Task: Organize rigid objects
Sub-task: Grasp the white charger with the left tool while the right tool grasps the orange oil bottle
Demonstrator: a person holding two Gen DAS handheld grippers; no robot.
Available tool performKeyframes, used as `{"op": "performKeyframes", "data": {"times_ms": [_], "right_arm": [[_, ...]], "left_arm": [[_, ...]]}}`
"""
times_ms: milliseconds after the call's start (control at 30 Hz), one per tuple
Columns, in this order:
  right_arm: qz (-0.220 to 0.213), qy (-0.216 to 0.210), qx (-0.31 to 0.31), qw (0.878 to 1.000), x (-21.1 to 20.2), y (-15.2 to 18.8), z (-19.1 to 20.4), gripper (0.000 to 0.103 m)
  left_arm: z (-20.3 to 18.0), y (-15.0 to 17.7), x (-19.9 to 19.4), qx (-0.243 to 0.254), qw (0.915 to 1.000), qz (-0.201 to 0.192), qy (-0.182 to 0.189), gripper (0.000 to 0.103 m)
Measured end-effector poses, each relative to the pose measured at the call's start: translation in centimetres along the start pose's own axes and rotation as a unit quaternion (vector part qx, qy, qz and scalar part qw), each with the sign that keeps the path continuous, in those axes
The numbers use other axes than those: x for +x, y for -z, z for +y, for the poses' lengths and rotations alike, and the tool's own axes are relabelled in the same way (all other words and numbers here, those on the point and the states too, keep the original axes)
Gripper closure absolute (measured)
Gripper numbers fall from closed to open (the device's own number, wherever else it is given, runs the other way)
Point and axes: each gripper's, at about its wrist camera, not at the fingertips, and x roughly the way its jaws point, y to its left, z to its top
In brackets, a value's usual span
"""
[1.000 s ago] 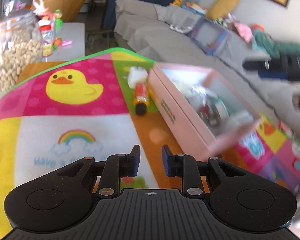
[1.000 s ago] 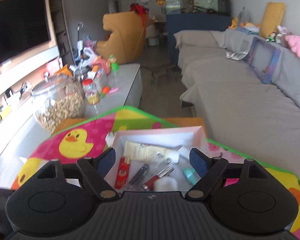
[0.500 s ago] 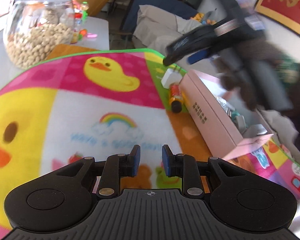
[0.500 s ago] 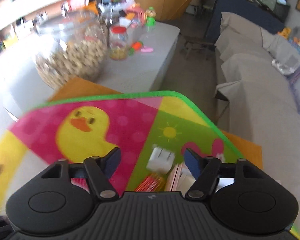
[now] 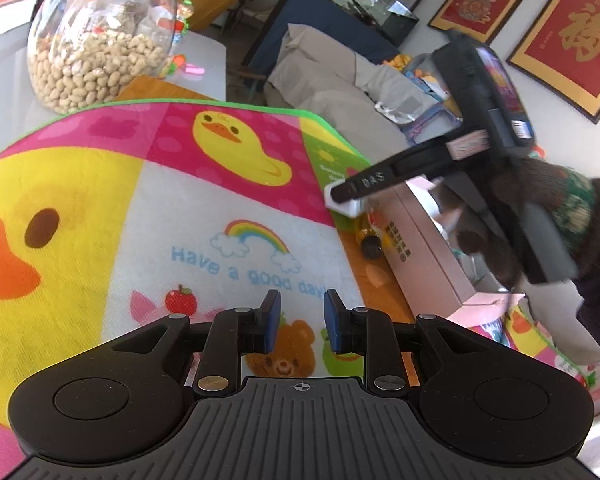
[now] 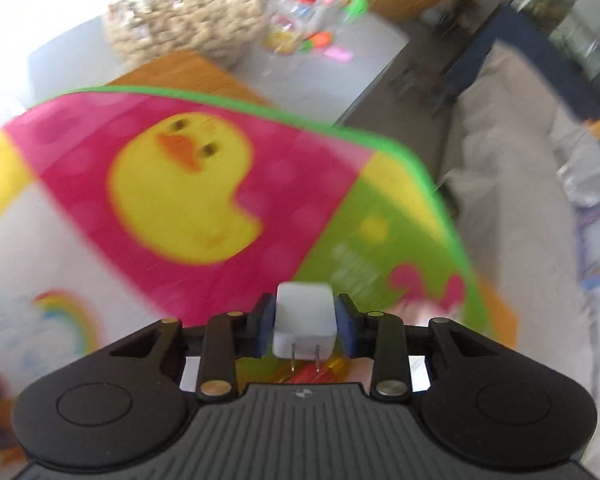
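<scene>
The right tongs point(image 6: 305, 330) are clenched on a white charger point(image 6: 305, 320), its two prongs pointing back toward the camera, just above the play mat point(image 6: 188, 240). The left tongs point(image 5: 298, 322) hang empty with a narrow gap between their blue pads, low over the mat and doing nothing for now. Seen from the left tongs, the pink box point(image 5: 428, 256) lies ahead and to their right, with a small bottle point(image 5: 370, 240) touching its near wall. To do this step well, I would keep the squeeze even on the charger's flat sides, lift it clear of the bottle, carry it over the box wall, then let go low inside.
</scene>
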Motion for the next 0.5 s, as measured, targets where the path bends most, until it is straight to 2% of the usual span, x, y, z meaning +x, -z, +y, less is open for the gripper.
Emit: {"op": "performKeyframes", "data": {"times_ms": [133, 267, 367, 500], "right_arm": [[0.005, -0.052, -0.004, 0.999, -2.1, 2.4, 1.2, 0.071], [-0.037, -0.011, 0.016, 0.999, -4.4, 4.3, 1.8, 0.071], [-0.058, 0.013, 0.048, 0.997, -5.5, 4.3, 0.8, 0.071], [-0.037, 0.003, 0.084, 0.996, -4.0, 2.0, -1.1, 0.071]], "left_arm": [[-0.5, 0.3, -0.2, 0.01, 0.9999, 0.004, -0.006, 0.077], [-0.8, 0.3, -0.5, 0.005, 0.9999, 0.0, -0.015, 0.077], [-1.0, 0.3, -0.5, 0.004, 0.9997, -0.002, -0.022, 0.077], [-1.7, 0.3, -0.5, 0.004, 0.9998, 0.0, -0.021, 0.077]]}}
